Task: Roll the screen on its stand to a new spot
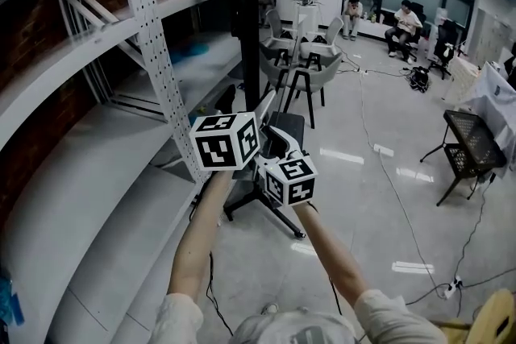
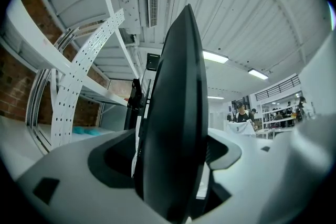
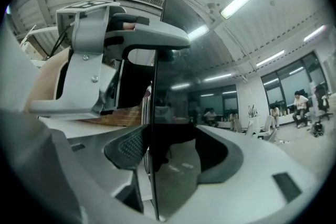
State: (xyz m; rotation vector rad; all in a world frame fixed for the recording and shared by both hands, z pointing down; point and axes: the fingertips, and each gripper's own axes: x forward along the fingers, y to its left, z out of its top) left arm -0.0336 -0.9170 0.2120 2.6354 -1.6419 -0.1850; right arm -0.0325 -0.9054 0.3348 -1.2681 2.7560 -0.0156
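Note:
The screen [image 1: 249, 28] is a tall black panel seen edge-on beside the shelving, and its wheeled stand base [image 1: 266, 209] rests on the grey floor. Both grippers reach up to it from below. In the left gripper view the screen's thick black edge [image 2: 176, 113] stands between the jaws of my left gripper [image 2: 173, 165], with slim gaps on both sides. In the right gripper view the glossy panel [image 3: 178, 113] runs between the jaws of my right gripper [image 3: 168, 165], and the pads stand off it. The left gripper [image 3: 105, 60] shows there straddling the screen's edge.
White metal shelving [image 1: 97, 93] with a perforated upright [image 1: 157, 52] runs along the left, close to the stand. Grey chairs [image 1: 310, 68] stand behind it. A black wire side table [image 1: 476, 145] is at the right. Cables [image 1: 387, 181] cross the floor. People [image 1: 403, 24] sit at the far windows.

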